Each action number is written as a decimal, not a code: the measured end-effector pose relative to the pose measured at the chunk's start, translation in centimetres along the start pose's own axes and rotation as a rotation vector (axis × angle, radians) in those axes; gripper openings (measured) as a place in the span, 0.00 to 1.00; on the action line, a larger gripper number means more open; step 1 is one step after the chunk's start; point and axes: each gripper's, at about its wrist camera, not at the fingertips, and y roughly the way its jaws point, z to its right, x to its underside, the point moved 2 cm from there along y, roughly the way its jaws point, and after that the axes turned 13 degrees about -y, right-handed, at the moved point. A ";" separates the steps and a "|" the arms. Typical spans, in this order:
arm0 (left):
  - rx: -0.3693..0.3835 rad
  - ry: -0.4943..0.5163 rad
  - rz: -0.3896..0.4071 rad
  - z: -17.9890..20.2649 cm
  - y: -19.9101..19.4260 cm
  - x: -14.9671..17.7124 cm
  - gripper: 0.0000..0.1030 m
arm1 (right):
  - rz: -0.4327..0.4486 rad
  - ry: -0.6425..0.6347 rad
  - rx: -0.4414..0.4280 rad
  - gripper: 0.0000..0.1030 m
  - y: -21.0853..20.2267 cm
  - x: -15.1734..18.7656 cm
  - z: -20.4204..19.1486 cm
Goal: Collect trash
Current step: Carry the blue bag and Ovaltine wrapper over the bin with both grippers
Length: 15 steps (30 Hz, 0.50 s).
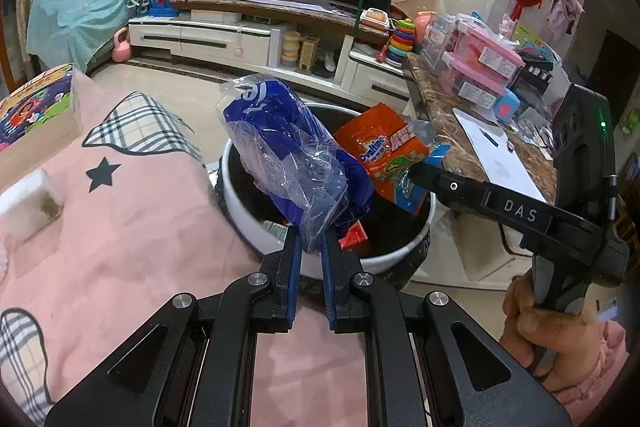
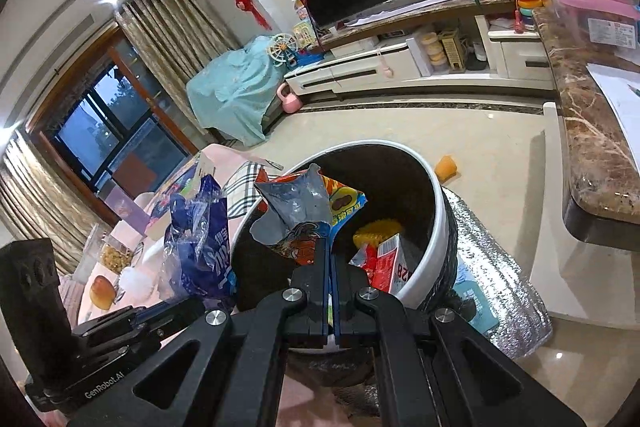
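Observation:
A crumpled blue and clear plastic wrapper (image 1: 288,155) stands up between the blue pads of my left gripper (image 1: 310,235), which is shut on its lower end just over the near rim of a white-rimmed bin (image 1: 248,219). My right gripper (image 2: 330,247) is shut on an orange Ovaltine snack packet (image 2: 296,211) with a silver inside, held above the bin's dark opening (image 2: 436,227). In the left wrist view that packet (image 1: 384,151) hangs to the right of the blue wrapper. A red packet (image 2: 390,263) and a yellow piece (image 2: 376,231) lie inside the bin.
A pink blanket (image 1: 120,227) with plaid patches and a star lies left of the bin, with a picture box (image 1: 36,107) and a white block (image 1: 28,203) on it. A marble table (image 2: 592,155) stands to the right. A silver insulated bag (image 2: 500,267) sits beside the bin, and a hand (image 1: 540,319) grips the right handle.

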 end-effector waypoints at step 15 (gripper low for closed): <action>-0.010 -0.028 -0.024 -0.2 1.8 -1.0 0.18 | -0.041 0.004 0.046 0.06 1.6 -0.7 0.4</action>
